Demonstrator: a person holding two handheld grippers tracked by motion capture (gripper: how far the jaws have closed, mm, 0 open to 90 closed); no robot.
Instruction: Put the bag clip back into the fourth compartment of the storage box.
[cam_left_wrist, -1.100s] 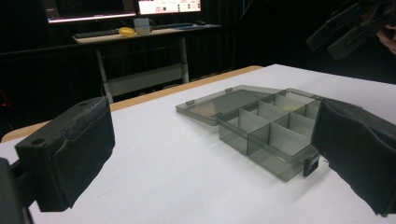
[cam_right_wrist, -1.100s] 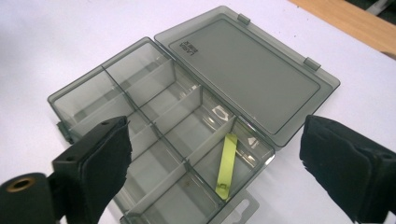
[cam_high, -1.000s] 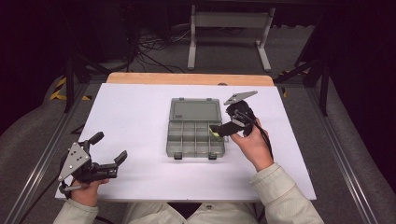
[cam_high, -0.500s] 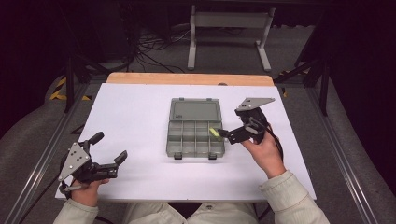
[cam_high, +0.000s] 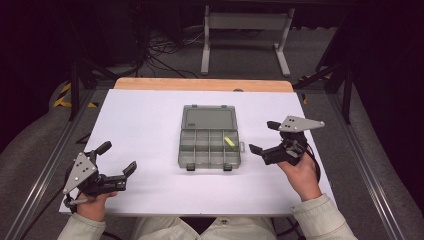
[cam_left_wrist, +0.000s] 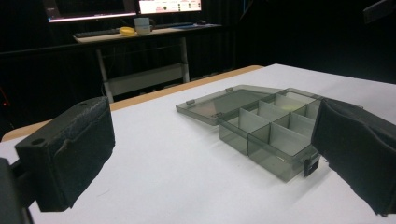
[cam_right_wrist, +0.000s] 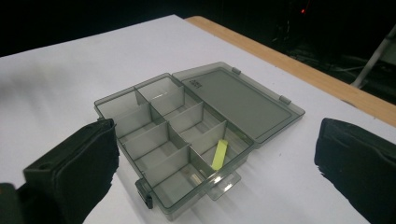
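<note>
A: What's the biggest thing here?

B: The table (cam_high: 150, 125), white on top with a wooden strip along its far edge. It carries everything else.

A: And on it?

B: A grey see-through box (cam_high: 209, 136), near the middle of the table and a little toward the right claw's side. Its lid (cam_high: 209, 119) lies flat open on the far side, hinged to the tray. The tray is split into small compartments.

A: Anything inside?

B: One yellow strip (cam_high: 229, 141). From above it lies in a compartment at the tray's right end, in the row next to the lid. In the right gripper view (cam_right_wrist: 219, 154) it leans aslant against a divider. The other compartments look bare.

A: Where are the claws?

B: The right claw (cam_high: 262, 136) is just beside the box's right edge, apart from it, pointing toward it. Its jaws have just been opening and now stand wide, with nothing between them. In its own view the box sits between and beyond the two black pads (cam_right_wrist: 74, 172).

A: And the left?

B: The left claw (cam_high: 118, 157) rests near the table's front left corner, well apart from the box. Its jaws are spread wide too, holding nothing. In its view the box (cam_left_wrist: 266, 126) lies ahead and to the right.
</note>
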